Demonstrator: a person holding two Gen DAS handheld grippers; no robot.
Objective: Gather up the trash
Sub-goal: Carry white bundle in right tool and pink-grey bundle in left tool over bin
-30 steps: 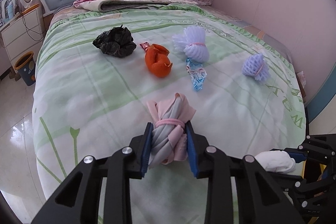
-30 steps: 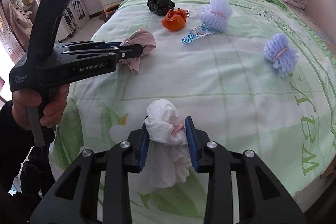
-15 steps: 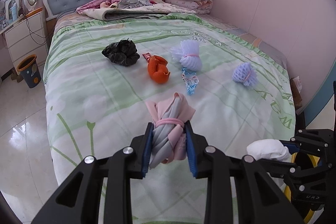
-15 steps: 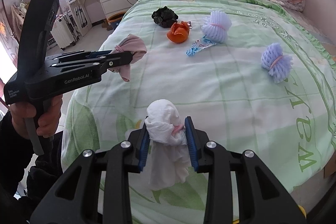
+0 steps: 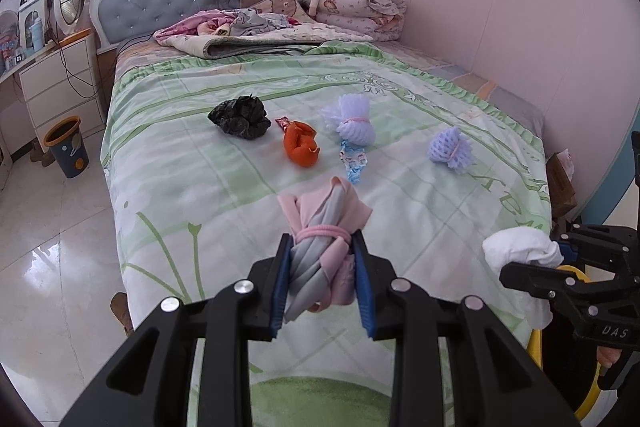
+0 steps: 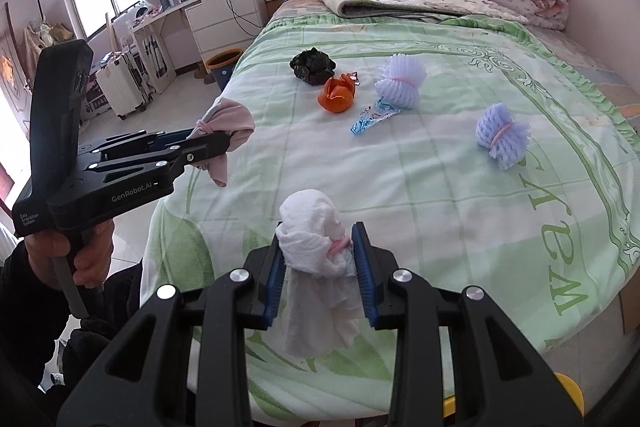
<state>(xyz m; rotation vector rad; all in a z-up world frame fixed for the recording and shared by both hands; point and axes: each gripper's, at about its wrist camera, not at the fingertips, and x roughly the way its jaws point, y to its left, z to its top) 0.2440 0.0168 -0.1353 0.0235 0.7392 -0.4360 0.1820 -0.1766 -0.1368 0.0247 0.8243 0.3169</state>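
The left tool (image 5: 320, 279) is clenched on a pink-and-grey cloth bundle tied with a pink band (image 5: 322, 235), and the right tool (image 6: 320, 267) clamps a crumpled white tissue wad (image 6: 314, 239). Both bundles hang clear of the green patterned bed (image 5: 420, 211), probably for carrying to a bin. A yellow rim (image 5: 576, 273) beside the foot of the bed is mostly hidden, so what it belongs to is unclear. A black crumpled bag (image 5: 240, 117), orange peel (image 5: 300, 147), two lilac foam nets and a blue wrapper lie on the bed.

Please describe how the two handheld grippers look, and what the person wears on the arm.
Both the left gripper and right gripper are matte black plastic frames with silver screw heads and blue ribbed pads. The left one carries white lettering, "GenRobot.AI", on its side. The person's dark sleeve looks black.
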